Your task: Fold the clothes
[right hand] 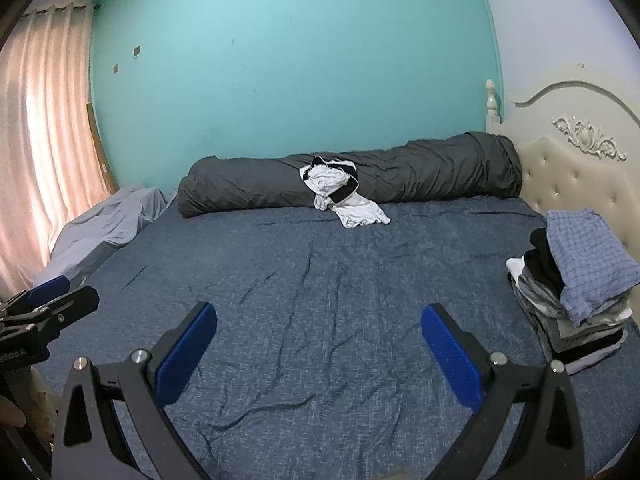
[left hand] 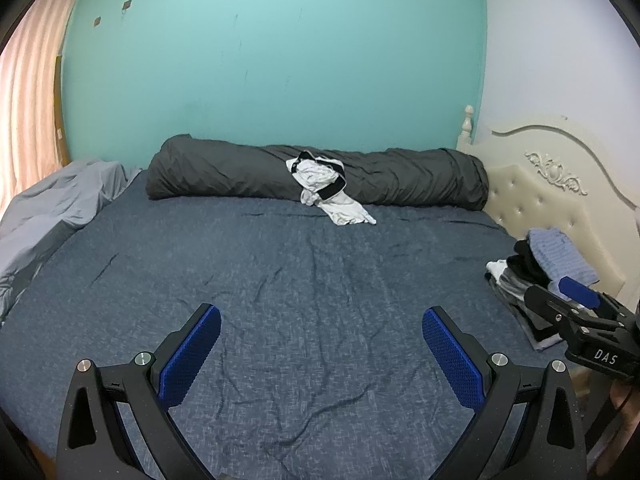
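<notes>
- My left tongs [left hand: 321, 322] hang wide over the blue bed sheet [left hand: 304, 280], blue pads apart and nothing between them.
- My right tongs [right hand: 319, 320] are just as wide and empty over the same sheet.
- The unfolded white-and-black garment [left hand: 326, 184] lies crumpled at the far side of the bed, draped partly on the rolled dark grey duvet [left hand: 240, 168] and partly on the sheet, well apart from both tongs.
- The right wrist view shows the stack of folded clothes [right hand: 576, 284] clearly by the cream headboard [right hand: 580, 172], with a blue checked piece on top; in the left wrist view that stack is half hidden behind the right tongs.
- The right wrist view takes in most of the pink curtain [right hand: 44, 160]; the left wrist view shows only a strip of it.
- Each view catches the other tongs at its edge; a light grey sheet [left hand: 60, 208] is bunched at the far left.
</notes>
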The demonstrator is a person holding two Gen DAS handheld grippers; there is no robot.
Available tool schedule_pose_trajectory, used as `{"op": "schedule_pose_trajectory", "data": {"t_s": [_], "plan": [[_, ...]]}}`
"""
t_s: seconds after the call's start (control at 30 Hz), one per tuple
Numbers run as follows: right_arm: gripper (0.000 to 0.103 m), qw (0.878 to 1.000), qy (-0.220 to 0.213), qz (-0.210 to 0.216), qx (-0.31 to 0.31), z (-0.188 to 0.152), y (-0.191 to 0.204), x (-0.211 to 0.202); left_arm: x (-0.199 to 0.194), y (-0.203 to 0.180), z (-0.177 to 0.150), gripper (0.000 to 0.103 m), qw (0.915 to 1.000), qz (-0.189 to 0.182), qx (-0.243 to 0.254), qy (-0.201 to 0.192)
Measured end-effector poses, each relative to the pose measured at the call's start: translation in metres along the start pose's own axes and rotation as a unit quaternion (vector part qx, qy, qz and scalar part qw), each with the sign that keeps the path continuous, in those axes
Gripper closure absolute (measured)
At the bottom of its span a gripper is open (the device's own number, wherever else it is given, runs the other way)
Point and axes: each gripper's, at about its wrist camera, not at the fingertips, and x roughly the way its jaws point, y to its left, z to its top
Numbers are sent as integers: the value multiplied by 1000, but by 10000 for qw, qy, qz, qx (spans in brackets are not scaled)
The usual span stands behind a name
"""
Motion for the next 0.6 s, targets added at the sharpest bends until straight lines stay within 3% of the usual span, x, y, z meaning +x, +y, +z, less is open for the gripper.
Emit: {"op": "schedule_pose_trajectory", "data": {"t_s": [0.33,0.6], "plan": [[0,9992,390,-62,50,-8,-23,83,87,14,2,0,9997,58,-122,205],[0,9974,710,-111,77,1,-58,201,208,29,12,0,9982,-136,-399,437]]}}
